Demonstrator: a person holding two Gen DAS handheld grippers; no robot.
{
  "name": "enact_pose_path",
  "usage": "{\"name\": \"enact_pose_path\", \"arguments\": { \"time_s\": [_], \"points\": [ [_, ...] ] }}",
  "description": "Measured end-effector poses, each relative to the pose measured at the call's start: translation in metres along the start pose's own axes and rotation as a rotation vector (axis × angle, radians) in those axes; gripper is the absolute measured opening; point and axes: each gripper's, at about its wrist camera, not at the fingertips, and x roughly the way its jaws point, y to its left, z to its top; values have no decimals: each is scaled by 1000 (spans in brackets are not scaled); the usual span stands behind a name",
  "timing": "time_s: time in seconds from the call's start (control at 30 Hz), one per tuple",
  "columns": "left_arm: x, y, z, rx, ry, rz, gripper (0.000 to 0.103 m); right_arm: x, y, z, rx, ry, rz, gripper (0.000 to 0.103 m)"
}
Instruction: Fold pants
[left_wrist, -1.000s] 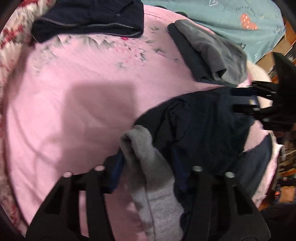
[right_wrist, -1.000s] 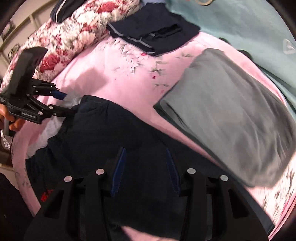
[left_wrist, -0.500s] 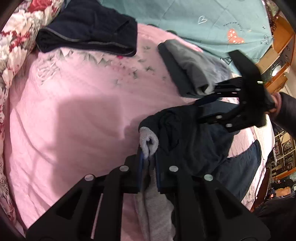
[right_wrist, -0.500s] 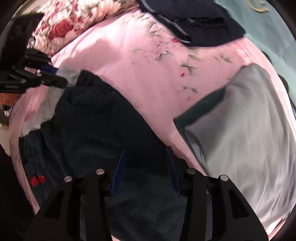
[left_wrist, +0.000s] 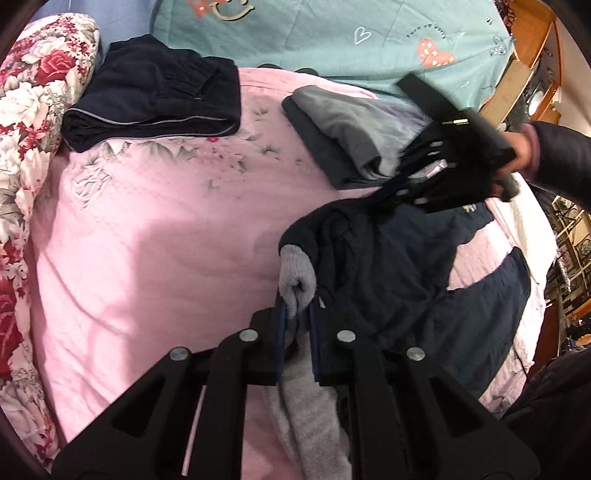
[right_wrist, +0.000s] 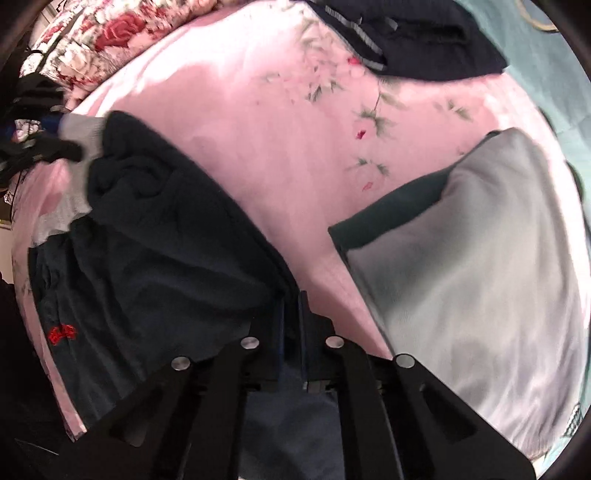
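Left gripper (left_wrist: 295, 314) pinched the grey cuff (left_wrist: 295, 269) of the pants (left_wrist: 373, 273), which lay bunched on the pink bed (left_wrist: 155, 236). Right gripper (right_wrist: 290, 314) was pressed together on their dark edge. Two folded piles (left_wrist: 155, 99) (left_wrist: 351, 129) lay beyond.

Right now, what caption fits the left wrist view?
Left claw pinching the dark pants by their grey lining on the pink bedspread.
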Motion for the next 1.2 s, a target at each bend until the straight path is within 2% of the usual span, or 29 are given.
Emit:
{"name": "enact_pose_path", "arguments": {
  "time_s": [0.13,0.27,0.37,0.5,0.63,0.73,0.9,0.97,1.07,1.1,1.17,1.2],
  "points": [
    [-5,0,0,9,4,22,11,-40,22,-19,28,-77,-11,5],
    [-26,-14,-8,42,-14,33,11,-85,69,-53,13,-144,-8,5],
    [-45,-26,-23,63,-34,50,12,-101,112,-79,-14,-164,6,5],
    [-61,-36,-53,38,-19,71,14,-88,170,-101,-24,-166,76,5],
    [-62,-42,-89,6,33,80,14,-43,216,-121,-20,-117,119,5],
    [-53,-40,-114,-31,80,114,14,-17,228,-129,39,-107,148,5],
    [-54,-32,-142,-100,132,143,14,-4,240,-140,91,-128,115,6],
    [-60,-27,-147,-109,143,202,15,-1,240,-142,131,-139,115,14],
    [-78,-23,-137,-148,99,239,16,-4,245,-142,176,-163,145,44],
    [-87,-28,-127,-139,57,243,21,-10,246,-143,199,-176,156,47],
    [-95,-45,-107,-104,-8,236,44,-26,238,-150,286,-234,177,48],
    [-96,-55,-100,-87,-37,224,66,-36,227,-158,353,-276,187,48]
  ]
}}
